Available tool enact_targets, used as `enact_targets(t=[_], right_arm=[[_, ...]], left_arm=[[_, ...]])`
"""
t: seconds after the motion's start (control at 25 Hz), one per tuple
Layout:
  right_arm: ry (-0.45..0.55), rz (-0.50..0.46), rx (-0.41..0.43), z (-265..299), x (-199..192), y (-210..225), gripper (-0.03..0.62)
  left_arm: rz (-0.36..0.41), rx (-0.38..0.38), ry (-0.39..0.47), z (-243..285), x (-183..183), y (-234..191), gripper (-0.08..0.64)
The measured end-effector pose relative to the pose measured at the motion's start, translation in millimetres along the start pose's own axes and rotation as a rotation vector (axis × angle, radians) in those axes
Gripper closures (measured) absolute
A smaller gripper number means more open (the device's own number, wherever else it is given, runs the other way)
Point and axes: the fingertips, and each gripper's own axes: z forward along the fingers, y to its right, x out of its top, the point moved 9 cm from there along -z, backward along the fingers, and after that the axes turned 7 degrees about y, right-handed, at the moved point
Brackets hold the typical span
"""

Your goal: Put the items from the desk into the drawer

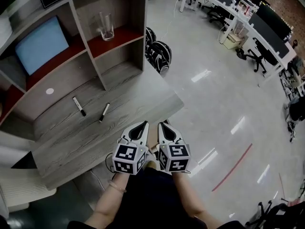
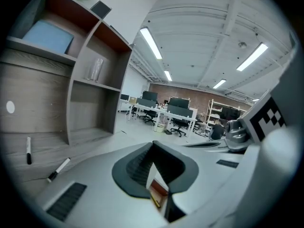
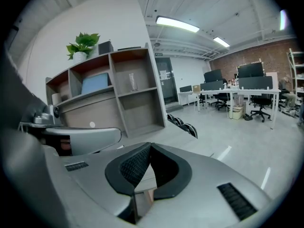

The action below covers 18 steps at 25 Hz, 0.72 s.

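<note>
Two black-and-white markers lie on the grey wooden desk (image 1: 119,128): one marker (image 1: 79,106) to the left, the other marker (image 1: 104,112) just right of it. Both also show in the left gripper view, the nearer marker (image 2: 58,169) and the farther marker (image 2: 28,150). My left gripper (image 1: 144,124) and right gripper (image 1: 162,124) hover side by side over the desk's front edge, well short of the markers. In each gripper view the tips meet, left gripper (image 2: 153,144) and right gripper (image 3: 150,146), with nothing between them. No drawer is plainly visible.
A shelf unit (image 1: 95,61) stands on the desk's back, holding a clear glass (image 1: 106,26) and a blue panel (image 1: 42,44). A white round sticker (image 1: 49,91) marks the back panel. Dumbbells (image 1: 159,54) sit on the floor beside the desk. Office desks and chairs (image 1: 257,56) stand far right.
</note>
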Motion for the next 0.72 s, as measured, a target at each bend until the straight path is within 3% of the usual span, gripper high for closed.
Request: enact_targets(t=[0.36,0.72], right_arm=[[-0.088,-0.006,0.14,57,-7,-75,0.575],[-0.168,-0.025,0.234,98,-17,-137,0.575]], left_arm=[[-0.051,0.182,-0.021,-47,7,-82,0.532],[-0.096,0.29,-0.037,-81,10,-147,0.532]])
